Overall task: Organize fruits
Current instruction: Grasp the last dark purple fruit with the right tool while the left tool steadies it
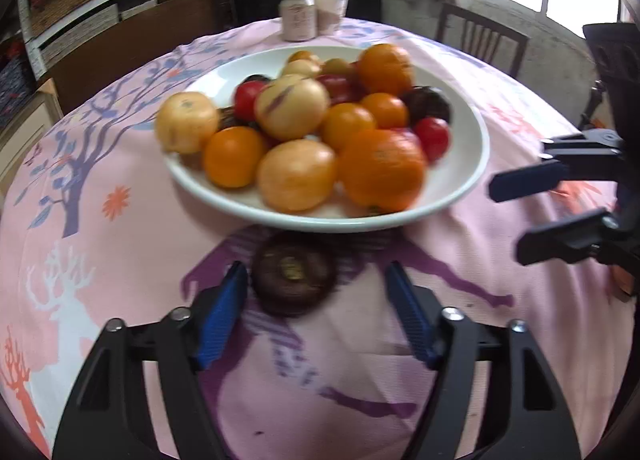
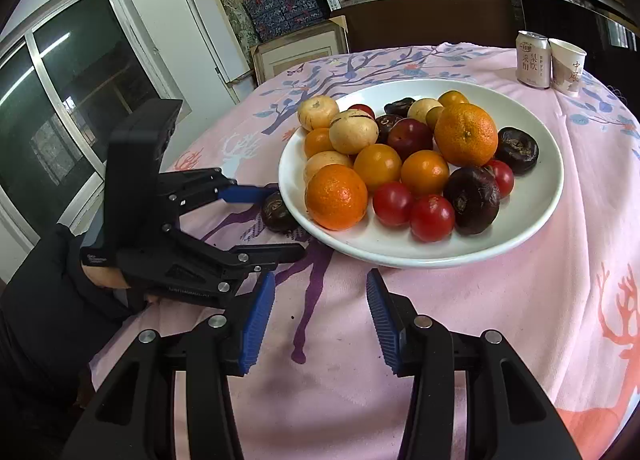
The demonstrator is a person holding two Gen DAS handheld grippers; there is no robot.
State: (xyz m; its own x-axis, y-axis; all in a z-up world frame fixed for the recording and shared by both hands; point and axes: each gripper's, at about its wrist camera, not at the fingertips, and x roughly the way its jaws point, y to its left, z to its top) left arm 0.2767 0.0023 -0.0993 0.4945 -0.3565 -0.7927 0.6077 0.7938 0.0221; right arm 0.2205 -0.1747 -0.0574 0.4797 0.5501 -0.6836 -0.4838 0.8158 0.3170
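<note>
A white plate (image 1: 224,76) (image 2: 536,212) on the pink tablecloth holds a heap of oranges (image 2: 466,134), red tomatoes (image 2: 432,218), pale yellow fruits (image 1: 291,107) and dark brown fruits (image 2: 474,200). One dark brown fruit (image 1: 294,280) (image 2: 276,214) lies on the cloth just in front of the plate's rim. My left gripper (image 1: 315,268) (image 2: 289,220) stands around it, open; the fruit sits close to the left pad, and the other pad is well clear of it. My right gripper (image 2: 320,276) (image 1: 507,222) hovers open over the cloth to the right of the left gripper, with nothing between its fingers.
A drink can (image 2: 531,60) and a paper cup (image 2: 568,66) stand at the table's far side. Behind the table are a dark chair (image 1: 482,38), stacked shelves and a window. A sleeve (image 2: 36,300) shows behind the left gripper at the table's near edge.
</note>
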